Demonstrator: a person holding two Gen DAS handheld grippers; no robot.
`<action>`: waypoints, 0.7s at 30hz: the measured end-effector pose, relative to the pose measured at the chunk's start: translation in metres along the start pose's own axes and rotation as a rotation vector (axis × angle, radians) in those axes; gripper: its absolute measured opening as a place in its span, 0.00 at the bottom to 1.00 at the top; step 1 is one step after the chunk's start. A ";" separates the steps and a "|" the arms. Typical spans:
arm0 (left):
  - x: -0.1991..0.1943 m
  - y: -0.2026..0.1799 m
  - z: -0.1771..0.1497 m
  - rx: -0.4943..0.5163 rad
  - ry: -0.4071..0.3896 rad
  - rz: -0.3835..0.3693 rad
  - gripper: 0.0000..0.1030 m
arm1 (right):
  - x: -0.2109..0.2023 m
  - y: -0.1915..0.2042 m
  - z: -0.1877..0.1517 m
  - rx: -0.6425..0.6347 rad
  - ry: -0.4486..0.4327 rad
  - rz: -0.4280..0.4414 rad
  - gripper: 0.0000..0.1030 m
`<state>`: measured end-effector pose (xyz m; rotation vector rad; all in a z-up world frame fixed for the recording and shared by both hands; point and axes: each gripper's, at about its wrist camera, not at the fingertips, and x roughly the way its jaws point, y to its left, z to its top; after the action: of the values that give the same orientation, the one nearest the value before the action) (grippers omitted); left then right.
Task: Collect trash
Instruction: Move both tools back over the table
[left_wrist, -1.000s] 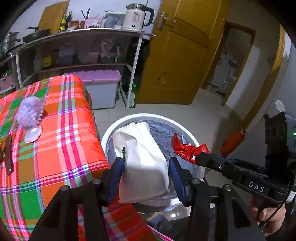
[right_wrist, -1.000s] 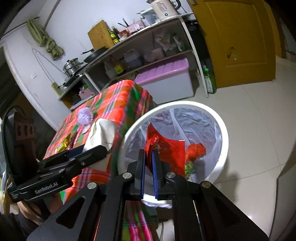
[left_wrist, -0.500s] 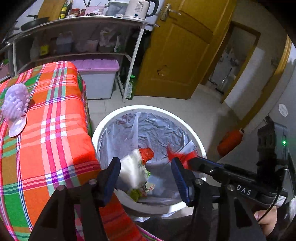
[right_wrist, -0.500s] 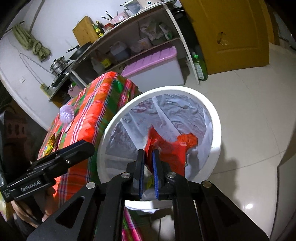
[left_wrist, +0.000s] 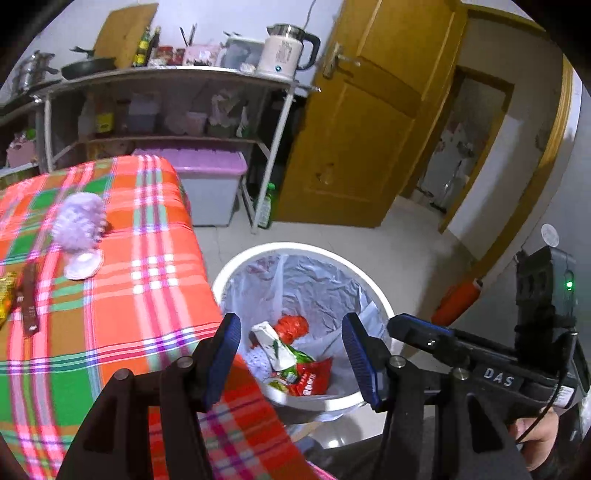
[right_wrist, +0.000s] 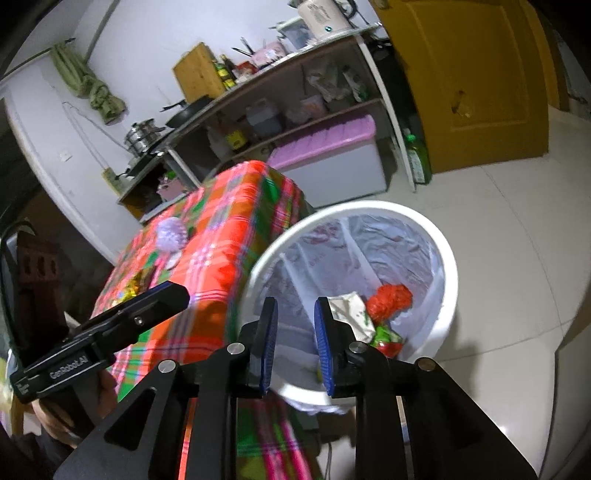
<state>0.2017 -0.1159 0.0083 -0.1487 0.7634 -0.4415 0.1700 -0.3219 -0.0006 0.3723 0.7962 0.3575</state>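
Now that both loads lie in the bin: the step in hand looks like drawing back for the next piece.
Left tool (left_wrist: 291, 354): spread wide, nothing between its pads, poised over the white trash bin (left_wrist: 258, 254).
Right tool (right_wrist: 293, 347): jaws have just been opening, parted with nothing between them, above the bin's near rim.
Dropped trash: a white carton (left_wrist: 273, 341) and a red snack wrapper (left_wrist: 308, 378) rest on the bin liner with a crumpled red piece (left_wrist: 291, 325).
Remaining trash: a gold wrapper (left_wrist: 5, 295) and a brown strip (left_wrist: 29, 299) lie on the plaid counter (left_wrist: 155, 280).
Leave alone: the lilac brush (left_wrist: 79, 225), probably not trash.
Doing it well: lift each tool clear of the rim, avoid snagging the liner, and keep both spread on the approach.
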 end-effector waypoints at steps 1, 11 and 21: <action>-0.004 0.001 0.000 -0.001 -0.008 0.005 0.55 | -0.003 0.005 -0.001 -0.011 -0.004 0.005 0.21; -0.058 0.027 -0.015 -0.036 -0.080 0.074 0.55 | -0.018 0.057 -0.007 -0.111 -0.021 0.057 0.21; -0.092 0.055 -0.036 -0.059 -0.102 0.134 0.55 | -0.012 0.086 -0.013 -0.153 -0.009 0.100 0.35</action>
<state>0.1367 -0.0257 0.0252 -0.1730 0.6823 -0.2819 0.1378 -0.2492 0.0376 0.2710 0.7383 0.5067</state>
